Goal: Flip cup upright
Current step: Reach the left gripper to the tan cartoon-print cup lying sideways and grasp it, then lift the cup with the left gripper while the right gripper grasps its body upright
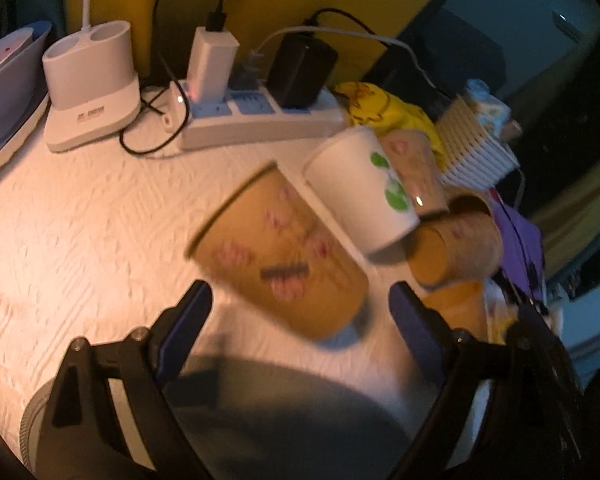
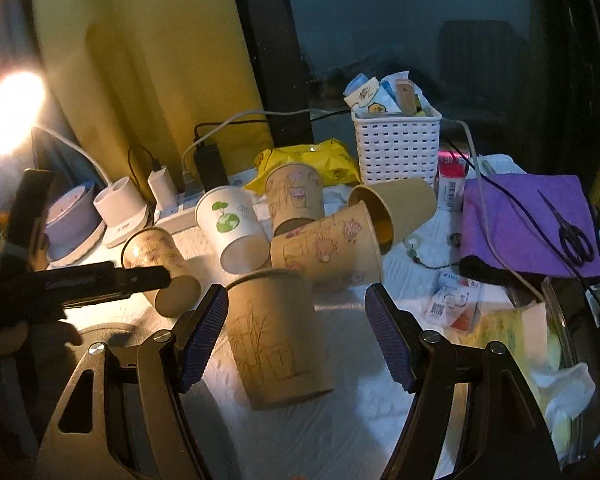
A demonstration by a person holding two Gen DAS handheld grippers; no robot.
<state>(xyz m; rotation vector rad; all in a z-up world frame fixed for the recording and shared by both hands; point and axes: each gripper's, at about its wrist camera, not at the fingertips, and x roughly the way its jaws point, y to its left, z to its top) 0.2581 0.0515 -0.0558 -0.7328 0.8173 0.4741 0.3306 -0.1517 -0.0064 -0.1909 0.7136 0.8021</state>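
A light, easily crushed brown paper cup (image 2: 278,336) is seen on the white table cover (image 2: 340,432) between the wide-open right gripper (image 2: 294,336), best pinched gently mid-wall, while the left gripper (image 1: 300,320) is likewise spread wide.

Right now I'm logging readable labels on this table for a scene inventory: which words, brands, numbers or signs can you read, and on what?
No text reads clearly in either view.
White lamp base: dark print, too blurred.
Brown cup before the left tool: blurred marks only.
Small boxes: barcodes and blue lettering, too small.
Yellow packet: print illegible.
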